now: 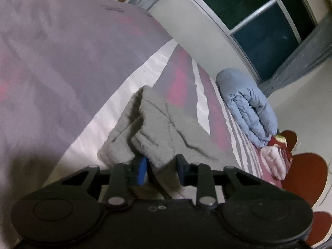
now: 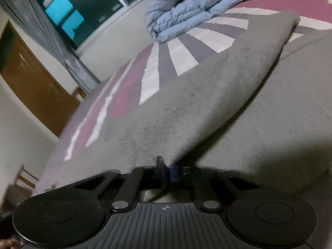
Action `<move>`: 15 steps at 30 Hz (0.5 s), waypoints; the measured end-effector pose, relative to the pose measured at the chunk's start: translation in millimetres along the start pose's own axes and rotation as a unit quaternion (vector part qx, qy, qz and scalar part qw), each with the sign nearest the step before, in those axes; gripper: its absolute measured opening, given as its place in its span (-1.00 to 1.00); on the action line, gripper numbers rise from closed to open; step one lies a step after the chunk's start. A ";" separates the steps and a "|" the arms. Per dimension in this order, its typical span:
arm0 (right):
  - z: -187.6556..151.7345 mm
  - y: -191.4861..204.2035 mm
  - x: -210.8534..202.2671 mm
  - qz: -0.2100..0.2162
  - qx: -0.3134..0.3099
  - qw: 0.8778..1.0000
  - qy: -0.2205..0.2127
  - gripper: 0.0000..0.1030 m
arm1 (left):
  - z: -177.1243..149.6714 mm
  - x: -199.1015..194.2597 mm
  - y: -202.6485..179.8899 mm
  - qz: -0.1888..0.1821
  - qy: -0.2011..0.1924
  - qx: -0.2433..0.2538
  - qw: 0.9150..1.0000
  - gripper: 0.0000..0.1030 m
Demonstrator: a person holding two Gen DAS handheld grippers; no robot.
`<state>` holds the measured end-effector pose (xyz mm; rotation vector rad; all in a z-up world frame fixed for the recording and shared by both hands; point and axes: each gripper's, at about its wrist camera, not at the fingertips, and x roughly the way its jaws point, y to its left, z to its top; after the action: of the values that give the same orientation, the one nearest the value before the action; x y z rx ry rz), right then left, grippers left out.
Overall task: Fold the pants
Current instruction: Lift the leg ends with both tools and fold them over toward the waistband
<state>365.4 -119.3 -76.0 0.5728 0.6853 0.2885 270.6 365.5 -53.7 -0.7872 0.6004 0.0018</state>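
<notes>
The grey fleece pants (image 1: 157, 128) lie on a striped bed cover, bunched into thick folds in the left wrist view. My left gripper (image 1: 161, 170) is shut on a thick fold of the pants, with fabric filling the gap between its blue-padded fingers (image 1: 142, 171). In the right wrist view the pants (image 2: 207, 95) spread wide, with one edge lifted into a raised flap. My right gripper (image 2: 167, 169) is shut on that thin edge of the pants, its jaws nearly touching.
A folded light-blue duvet (image 1: 249, 108) (image 2: 186, 8) lies at the bed's far side near the window wall. Pink and red bedding (image 1: 274, 159) sits beside it. The pink, white and grey striped bed cover (image 2: 186, 54) surrounds the pants. A wooden door (image 2: 35, 87) stands beyond.
</notes>
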 end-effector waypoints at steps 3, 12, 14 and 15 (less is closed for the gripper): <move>-1.7 19.3 -29.3 0.031 -0.026 0.998 -0.041 -0.90 | 8.6 -16.4 -5.6 -0.043 -0.032 0.010 0.999 -0.62; -59.4 2.3 -41.2 0.012 -0.032 0.999 0.013 -0.90 | -11.4 -10.6 16.8 0.021 0.016 0.034 0.999 -0.65; -60.3 -1.9 -47.9 0.019 -0.022 1.000 0.008 -0.90 | -12.4 -13.4 13.1 0.027 0.013 0.041 0.999 -0.65; -60.4 -1.4 -50.9 0.020 -0.025 0.999 0.005 -0.89 | -12.8 -13.5 10.1 0.034 0.015 0.053 0.998 -0.59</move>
<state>287.5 -118.1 -88.7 0.5378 0.6754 0.3442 250.5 367.1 -60.6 -0.6651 0.6506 0.0215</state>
